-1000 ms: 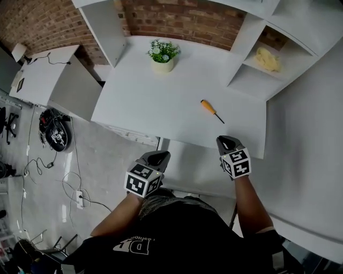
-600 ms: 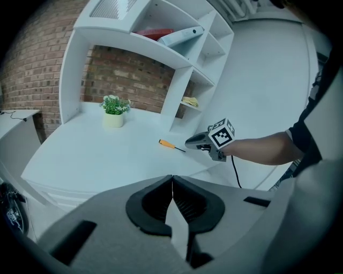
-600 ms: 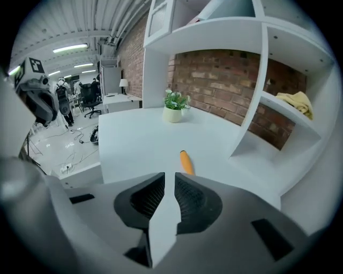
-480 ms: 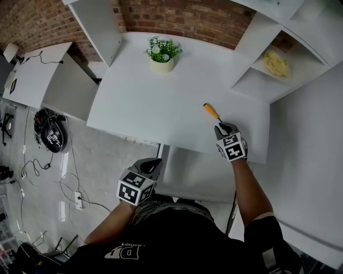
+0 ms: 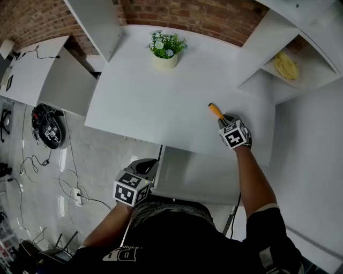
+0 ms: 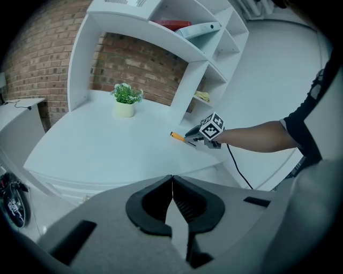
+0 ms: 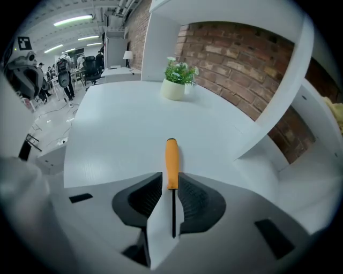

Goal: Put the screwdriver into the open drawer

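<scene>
While the left gripper is idling shut, the right one is straddling the screwdriver

As I am looking down through the head view, the screwdriver (image 5: pixel 216 111) is lying flat on the white desk (image 5: pixel 150 101), toward its right front part. Its orange handle is pointing away toward the brick wall (image 5: pixel 177 13), and its dark shaft is pointing back toward the right gripper (image 5: pixel 225 120), which is tilting steeply down over that end. The right gripper's jaws have just been opening. In the right gripper view they are standing apart, with the near end of the handle and the shaft lying between them. The pads are flanking the handle closely but are not squeezing it.

The left gripper (image 5: pixel 149 162) is hanging off the desk's front edge, over the floor (image 5: pixel 80 150). Its own view is showing the jaws meeting at the tips with nothing between them. The drawer (image 5: pixel 187 171) is jutting out below the desk's front edge, between the two grippers, and the screwdriver is lying outside it. A potted plant (image 5: pixel 166 49) is standing at the back of the desk, well apart from the screwdriver.
</scene>
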### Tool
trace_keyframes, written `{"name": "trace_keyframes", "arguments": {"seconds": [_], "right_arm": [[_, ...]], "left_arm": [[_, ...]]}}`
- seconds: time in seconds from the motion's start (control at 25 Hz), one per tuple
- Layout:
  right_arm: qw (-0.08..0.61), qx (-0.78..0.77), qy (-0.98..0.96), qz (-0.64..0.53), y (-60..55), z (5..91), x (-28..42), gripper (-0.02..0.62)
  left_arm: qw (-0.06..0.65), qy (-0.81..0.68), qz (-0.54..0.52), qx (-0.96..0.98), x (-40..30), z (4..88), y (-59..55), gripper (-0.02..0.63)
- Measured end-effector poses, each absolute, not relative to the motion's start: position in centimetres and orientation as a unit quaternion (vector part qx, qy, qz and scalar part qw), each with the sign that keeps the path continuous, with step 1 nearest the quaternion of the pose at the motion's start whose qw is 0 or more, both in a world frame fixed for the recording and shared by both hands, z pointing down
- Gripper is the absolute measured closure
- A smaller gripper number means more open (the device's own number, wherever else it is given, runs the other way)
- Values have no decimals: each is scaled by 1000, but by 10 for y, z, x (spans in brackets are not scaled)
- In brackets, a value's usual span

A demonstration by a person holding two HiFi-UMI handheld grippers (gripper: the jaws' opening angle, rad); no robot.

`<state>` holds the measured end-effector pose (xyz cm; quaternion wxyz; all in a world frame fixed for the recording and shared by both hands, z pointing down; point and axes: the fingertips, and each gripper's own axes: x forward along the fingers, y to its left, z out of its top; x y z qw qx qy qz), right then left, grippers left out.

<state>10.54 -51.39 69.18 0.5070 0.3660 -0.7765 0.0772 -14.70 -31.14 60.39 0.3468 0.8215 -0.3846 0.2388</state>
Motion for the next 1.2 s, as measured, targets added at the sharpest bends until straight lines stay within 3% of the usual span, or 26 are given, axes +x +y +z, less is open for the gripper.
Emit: {"name": "trace_keyframes", "arguments": {"seconds": [1.0, 1.2], "right_arm": [[586, 265, -749, 158, -530, 727, 113, 514], [575, 259, -756, 174, -519, 716, 110, 520]], "left_arm": [[359, -413, 221, 807, -154, 611, -305, 588], [356, -417, 215, 808, -151, 604, -300, 588]]}}
